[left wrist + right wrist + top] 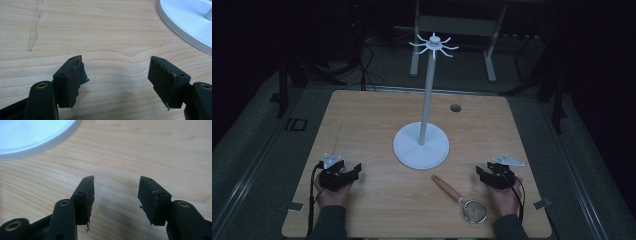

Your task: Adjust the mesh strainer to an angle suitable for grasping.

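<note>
Grippers rest apart on a wooden table (362, 115): the left gripper (348, 175) and right gripper (488, 173) both have jaws spread, holding nothing. A white hook stand (421, 145) rises between them; a wooden-handled strainer (462, 197) (mesh end nearest the person) lies just beside the right hand (506, 199).

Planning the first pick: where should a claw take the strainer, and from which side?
Take the strainer by its wooden handle, not the mesh bowl. It lies flat on the table, handle pointing up-left toward the white stand's base. The right claw is open and nearest, so probably come from above with the jaws across the handle's width, near its middle.
</note>
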### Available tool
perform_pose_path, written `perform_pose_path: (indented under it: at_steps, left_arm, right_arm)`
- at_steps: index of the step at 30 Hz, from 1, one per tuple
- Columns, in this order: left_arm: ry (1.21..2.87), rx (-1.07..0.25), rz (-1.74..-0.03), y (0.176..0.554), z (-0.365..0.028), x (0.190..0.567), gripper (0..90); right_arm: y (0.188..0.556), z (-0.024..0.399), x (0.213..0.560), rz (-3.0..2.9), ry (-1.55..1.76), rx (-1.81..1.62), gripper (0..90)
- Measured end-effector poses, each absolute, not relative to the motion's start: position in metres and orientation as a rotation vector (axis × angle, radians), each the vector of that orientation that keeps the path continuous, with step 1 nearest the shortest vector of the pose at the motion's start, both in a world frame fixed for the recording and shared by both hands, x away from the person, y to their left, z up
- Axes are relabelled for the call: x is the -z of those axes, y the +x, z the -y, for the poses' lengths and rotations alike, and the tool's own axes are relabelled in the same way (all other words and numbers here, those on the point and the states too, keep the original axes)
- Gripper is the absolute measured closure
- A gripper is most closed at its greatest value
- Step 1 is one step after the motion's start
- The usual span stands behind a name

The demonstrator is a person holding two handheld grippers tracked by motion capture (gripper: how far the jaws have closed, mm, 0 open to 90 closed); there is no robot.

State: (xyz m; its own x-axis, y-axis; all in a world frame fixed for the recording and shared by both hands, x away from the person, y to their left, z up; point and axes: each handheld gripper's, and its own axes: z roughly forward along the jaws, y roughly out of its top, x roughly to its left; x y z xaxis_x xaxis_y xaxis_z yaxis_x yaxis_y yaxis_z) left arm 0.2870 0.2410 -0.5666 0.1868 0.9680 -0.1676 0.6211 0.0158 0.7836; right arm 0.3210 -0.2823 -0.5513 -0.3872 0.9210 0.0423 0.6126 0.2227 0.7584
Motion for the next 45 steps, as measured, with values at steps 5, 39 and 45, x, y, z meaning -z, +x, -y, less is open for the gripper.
perform_pose_path:
  at_steps: [5, 39, 45]
  left_arm:
    - [1.691, -0.568, -1.518, 0.287, -0.241, 0.567, 29.0]
    - [1.705, -0.587, -1.527, 0.287, -0.239, 0.567, 31.2]
    - [1.705, -0.588, -1.526, 0.287, -0.239, 0.567, 31.1]
  right_arm:
    - [0.312, 0.274, 0.541, -2.097, 1.325, -0.956, 51.3]
    - [0.295, 0.226, 0.496, -2.513, 1.065, -0.765, 55.1]
    - [0.292, 0.219, 0.49, -2.553, 1.0, -0.722, 54.9]
